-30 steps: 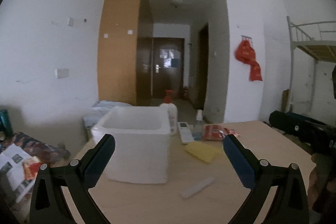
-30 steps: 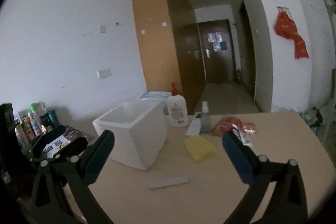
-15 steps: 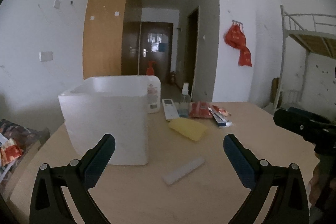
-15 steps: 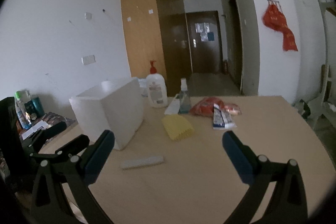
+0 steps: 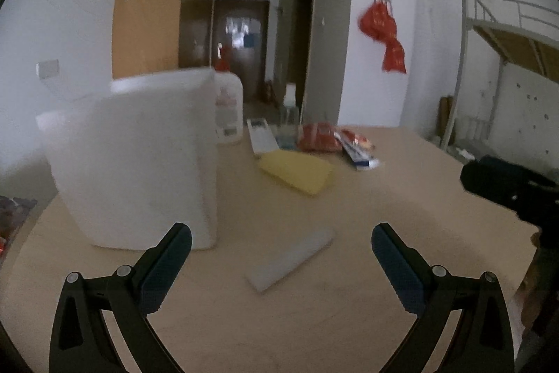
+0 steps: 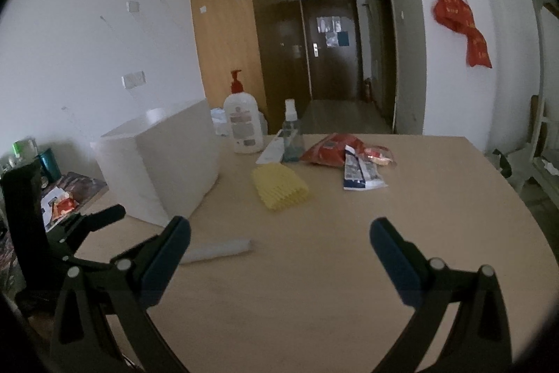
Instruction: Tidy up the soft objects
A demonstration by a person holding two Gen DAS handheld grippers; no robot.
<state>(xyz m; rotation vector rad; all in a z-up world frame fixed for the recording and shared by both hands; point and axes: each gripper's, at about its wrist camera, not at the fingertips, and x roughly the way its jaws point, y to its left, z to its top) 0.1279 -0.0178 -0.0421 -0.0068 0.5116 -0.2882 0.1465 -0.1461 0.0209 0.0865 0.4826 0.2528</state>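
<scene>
Table (image 6: 314, 285): bare tan wood beneath both jaws
Corridor (image 6: 332, 58): straight ahead; dark door
Left gripper (image 5: 281, 263): jaws spread, empty
Right gripper (image 6: 279, 254): jaws spread, empty

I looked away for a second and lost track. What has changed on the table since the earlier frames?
Both grippers came down and closer to the table; the left gripper now hangs over the pale flat strip. Both are open and empty. The white box, yellow sponge and red packets stayed put.
</scene>
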